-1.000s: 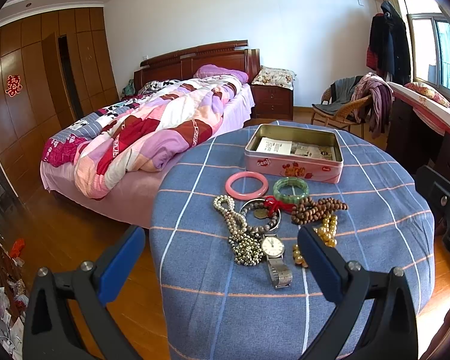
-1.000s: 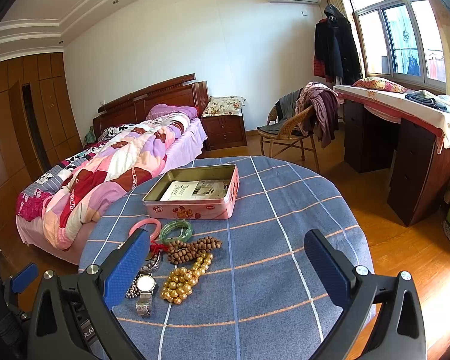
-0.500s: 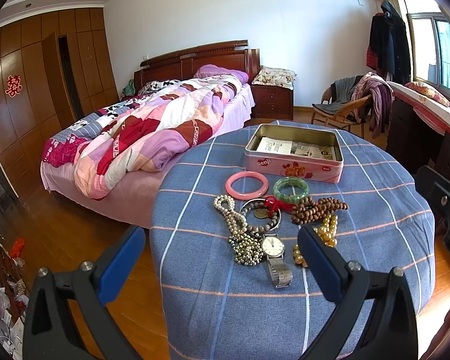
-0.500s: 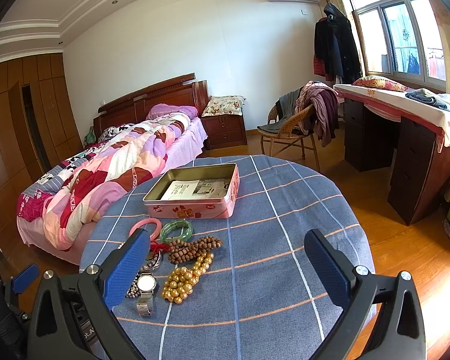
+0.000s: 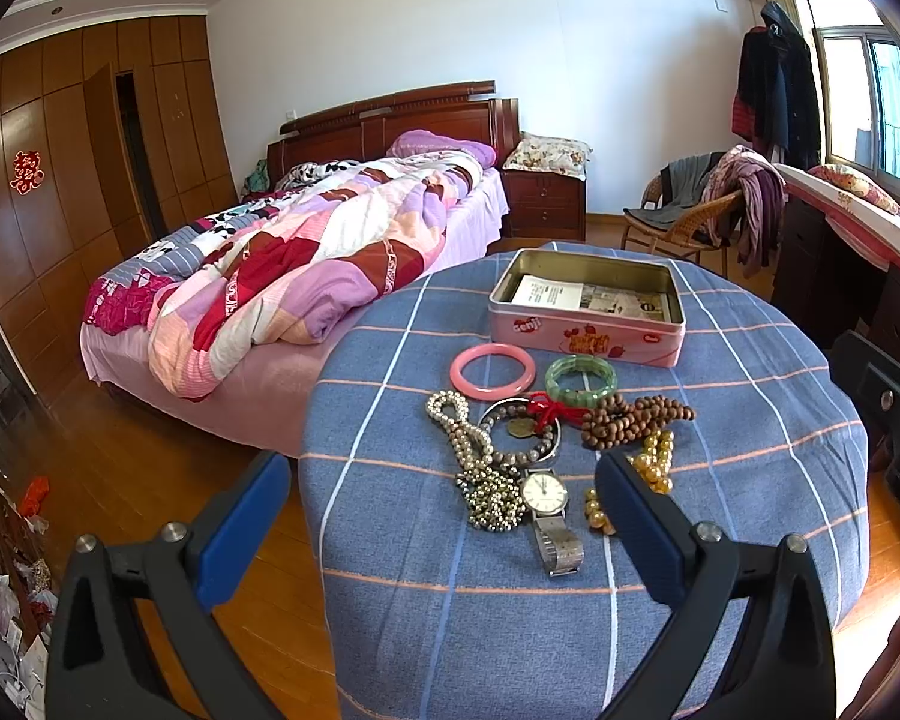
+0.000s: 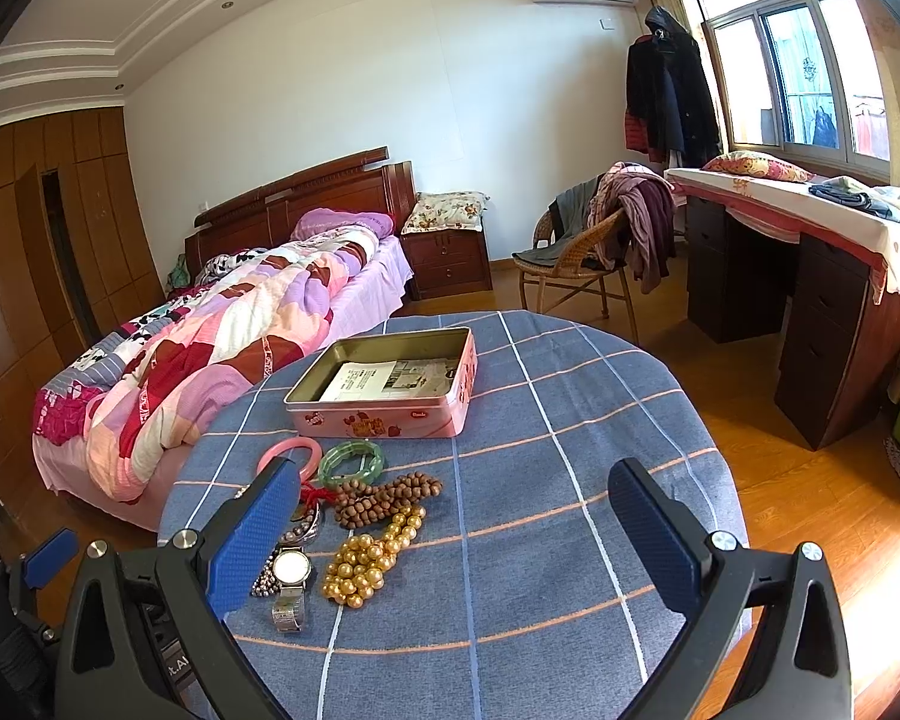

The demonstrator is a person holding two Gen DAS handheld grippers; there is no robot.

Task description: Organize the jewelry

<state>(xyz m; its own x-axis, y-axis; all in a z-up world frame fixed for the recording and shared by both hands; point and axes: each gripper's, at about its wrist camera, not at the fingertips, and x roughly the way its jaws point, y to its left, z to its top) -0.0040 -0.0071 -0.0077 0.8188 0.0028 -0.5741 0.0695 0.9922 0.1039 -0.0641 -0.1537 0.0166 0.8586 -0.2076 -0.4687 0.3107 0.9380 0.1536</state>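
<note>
Near the surface's front edge: jewelry pile (image 5: 540,450) untouched | left gripper (image 5: 438,516), right gripper (image 6: 450,531) both wide, empty | lift 1 piece cleanly into tin (image 5: 588,324).

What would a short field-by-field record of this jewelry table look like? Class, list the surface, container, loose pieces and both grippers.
surface: round table under a blue checked cloth
container: pink tin, lid off, papers inside, no jewelry in it
bangles: pink bangle and green bracelet, side by side in front of the tin
beads: brown beads, gold beads, pearl necklace
watch: watch, face up, nearest the grippers
left gripper: jaws open, holding nothing
right gripper: jaws open, holding nothing
</note>
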